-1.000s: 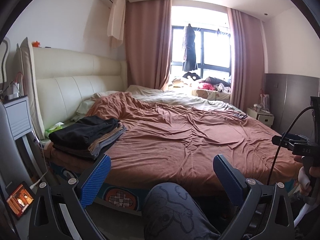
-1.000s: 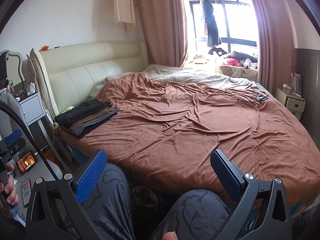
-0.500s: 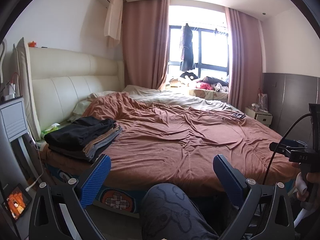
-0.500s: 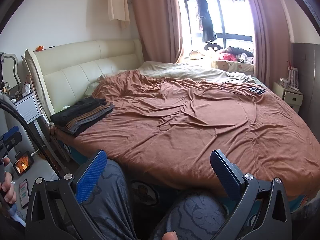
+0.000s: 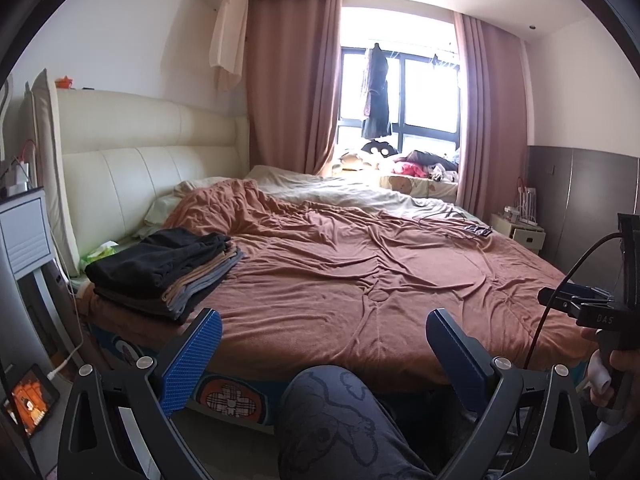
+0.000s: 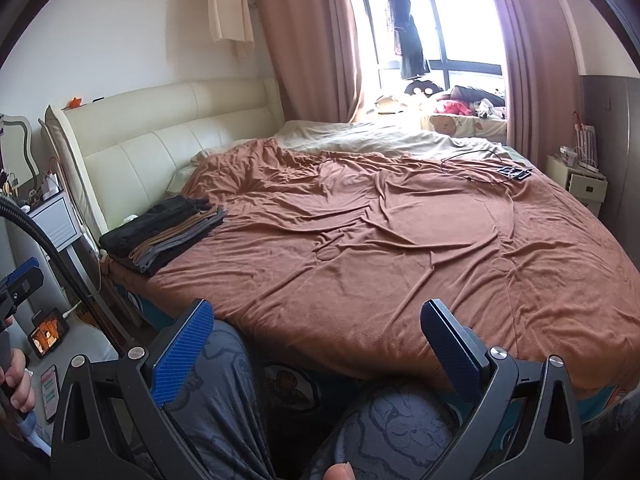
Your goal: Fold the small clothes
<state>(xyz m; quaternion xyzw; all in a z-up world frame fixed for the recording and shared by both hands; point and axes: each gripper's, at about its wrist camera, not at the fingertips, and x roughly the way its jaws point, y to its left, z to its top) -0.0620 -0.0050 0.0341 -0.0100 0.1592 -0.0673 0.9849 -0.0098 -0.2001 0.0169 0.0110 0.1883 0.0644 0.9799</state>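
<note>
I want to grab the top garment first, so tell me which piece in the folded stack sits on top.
The black garment tops the folded stack; the tan and grey pieces lie beneath it.

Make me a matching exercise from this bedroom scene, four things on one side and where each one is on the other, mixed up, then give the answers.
Things:
1. clothes stack
2. tablet
3. dark garment
4. cable

Places:
A. hanging at the window
B. far side of the brown blanket
C. on the floor beside the bed
D. bed corner near the headboard

Pairs: 1-D, 2-C, 3-A, 4-B
</note>
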